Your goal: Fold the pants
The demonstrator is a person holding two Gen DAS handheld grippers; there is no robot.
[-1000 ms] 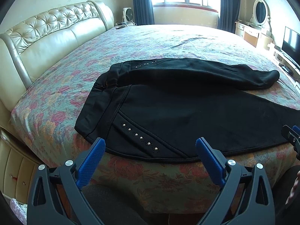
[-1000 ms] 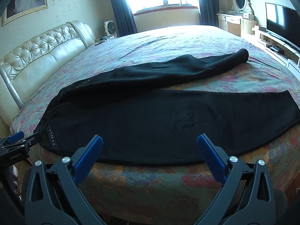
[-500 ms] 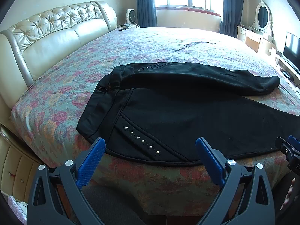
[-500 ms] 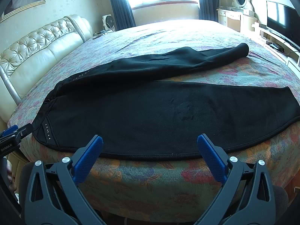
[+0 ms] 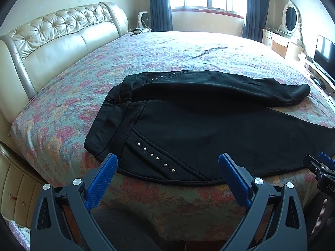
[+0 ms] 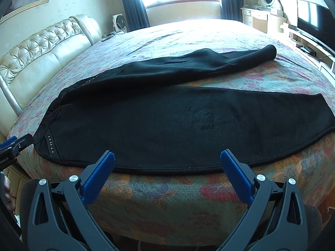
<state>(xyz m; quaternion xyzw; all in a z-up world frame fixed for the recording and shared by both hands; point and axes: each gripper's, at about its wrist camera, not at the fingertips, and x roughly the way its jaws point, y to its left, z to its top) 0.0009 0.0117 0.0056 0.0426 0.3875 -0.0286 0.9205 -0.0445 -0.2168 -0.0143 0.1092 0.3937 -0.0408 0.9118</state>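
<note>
Black pants (image 5: 199,125) with small studs lie spread on the bed near its front edge, waist to the left, one leg angled toward the far right. They also show in the right wrist view (image 6: 178,121). My left gripper (image 5: 167,167) is open and empty, just short of the studded waist hem. My right gripper (image 6: 167,163) is open and empty, just short of the near leg's edge. Each gripper's tip shows at the edge of the other view.
The bed (image 5: 178,48) has a floral cover and a cream tufted headboard (image 5: 52,35) at the left. A dresser with mirror (image 5: 286,35) and a TV (image 5: 325,52) stand at the right. A fan (image 6: 119,22) stands by the window.
Both grippers have risen slightly and tilted, so the pants sit lower in view. Both stay open; the pants have not moved.
</note>
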